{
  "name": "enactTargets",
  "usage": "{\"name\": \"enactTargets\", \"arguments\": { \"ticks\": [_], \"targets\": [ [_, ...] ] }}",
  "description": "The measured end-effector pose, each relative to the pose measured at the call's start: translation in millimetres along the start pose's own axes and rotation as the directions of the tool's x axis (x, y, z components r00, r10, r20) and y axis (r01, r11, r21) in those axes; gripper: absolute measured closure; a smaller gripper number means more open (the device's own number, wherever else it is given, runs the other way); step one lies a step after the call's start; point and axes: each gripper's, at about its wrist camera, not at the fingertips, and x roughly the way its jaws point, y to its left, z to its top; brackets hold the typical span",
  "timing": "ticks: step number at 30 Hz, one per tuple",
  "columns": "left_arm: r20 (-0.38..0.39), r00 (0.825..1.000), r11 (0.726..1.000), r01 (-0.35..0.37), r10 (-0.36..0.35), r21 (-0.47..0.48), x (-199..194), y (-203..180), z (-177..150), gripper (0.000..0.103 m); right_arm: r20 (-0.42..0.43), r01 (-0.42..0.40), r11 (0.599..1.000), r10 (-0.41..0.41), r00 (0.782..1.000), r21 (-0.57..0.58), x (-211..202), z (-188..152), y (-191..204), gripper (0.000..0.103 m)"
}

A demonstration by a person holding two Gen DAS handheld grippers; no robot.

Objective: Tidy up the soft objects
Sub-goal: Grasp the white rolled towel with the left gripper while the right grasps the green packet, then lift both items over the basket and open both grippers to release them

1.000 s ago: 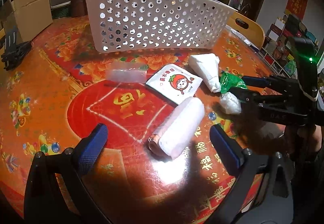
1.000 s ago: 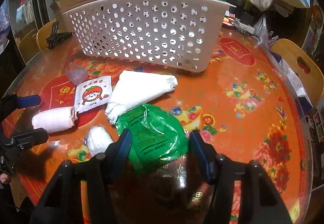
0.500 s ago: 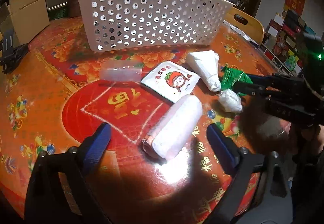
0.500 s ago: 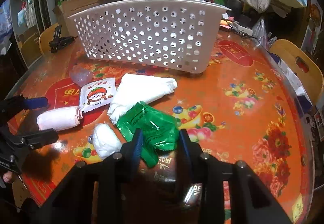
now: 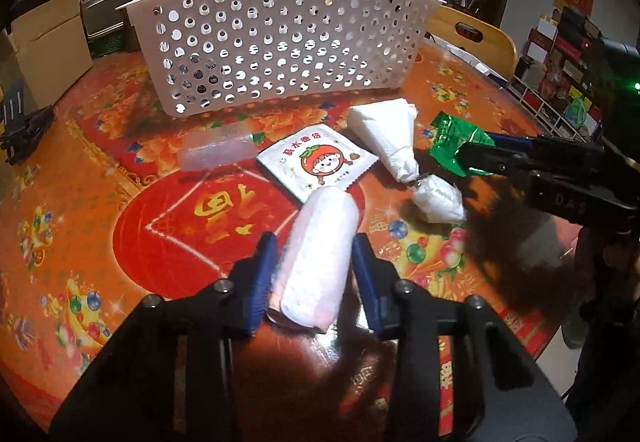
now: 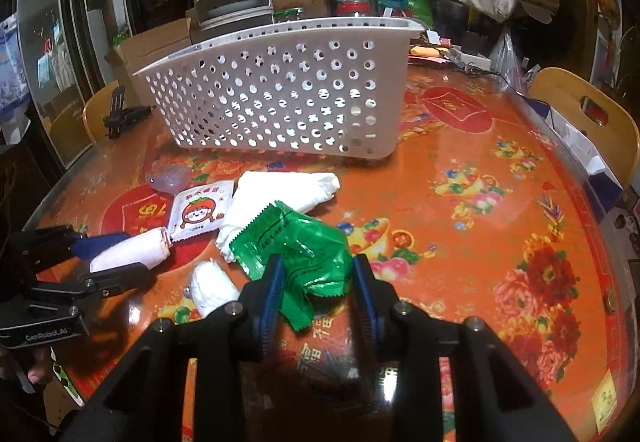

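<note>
As right gripper lifts green packet, left gripper straddles white roll

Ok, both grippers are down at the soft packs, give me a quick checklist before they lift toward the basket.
1. Right gripper shut on the green packet: ok.
2. Green packet raised off the table: ok, seen from the left wrist.
3. Left gripper astride the white roll: ok.
4. Left gripper firmly clamped on the roll: cannot tell.
5. White basket upright with its top open: ok.
6. Small white bundle clear of both grippers: ok.
</note>
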Motion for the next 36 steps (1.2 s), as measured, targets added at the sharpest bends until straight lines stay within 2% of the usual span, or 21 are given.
{"name": "enactTargets", "arguments": {
  "ticks": [4, 24, 36],
  "targets": [
    [0.015, 1.000, 1.000, -0.001, 0.001, -0.005, -5, 0, -1, 0.072, 0.015, 0.001, 1.000, -0.001, 1.000, 0.006, -3, 0, -1, 0.070],
    [0.092, 0.995, 0.998, -0.040, 0.044, -0.037, -39, 18, 4, 0.072, 0.039, 0.010, 0.999, -0.011, 0.999, 0.033, -11, 0, -4, 0.070],
    [0.142, 0.987, 0.997, -0.065, 0.070, -0.038, -62, 21, 23, 0.072, 0.119, 0.010, 0.999, -0.015, 0.993, 0.043, -54, 27, -4, 0.070]
  ]
}}
